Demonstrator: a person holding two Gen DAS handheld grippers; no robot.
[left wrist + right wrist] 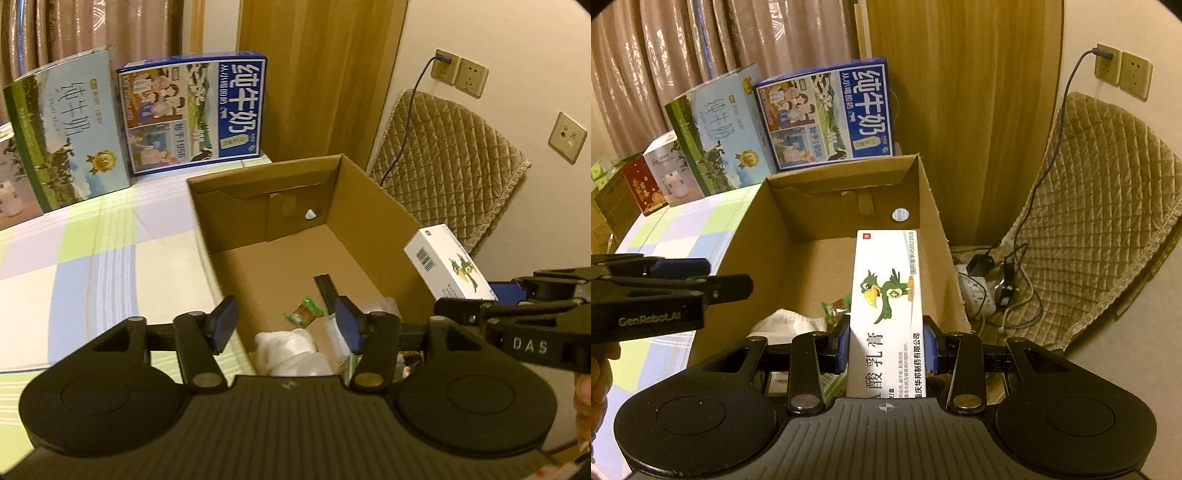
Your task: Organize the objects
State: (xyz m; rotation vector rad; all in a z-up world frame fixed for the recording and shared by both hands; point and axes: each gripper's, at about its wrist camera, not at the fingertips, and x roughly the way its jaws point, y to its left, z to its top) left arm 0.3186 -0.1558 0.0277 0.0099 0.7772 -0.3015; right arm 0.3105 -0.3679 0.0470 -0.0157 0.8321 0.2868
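My right gripper (886, 349) is clamped on the white ointment box (886, 314), both blue pads pressed to its long sides, above the cardboard box (753, 236). My left gripper (286, 321) hovers over that cardboard box's near left wall with its jaws spread and nothing between them.

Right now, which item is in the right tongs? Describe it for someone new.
Find the open cardboard box on the checked tablecloth. Over its right side, the right tongs clamp a long white carton. Its green cartoon bird sets it apart from the white bundle inside.
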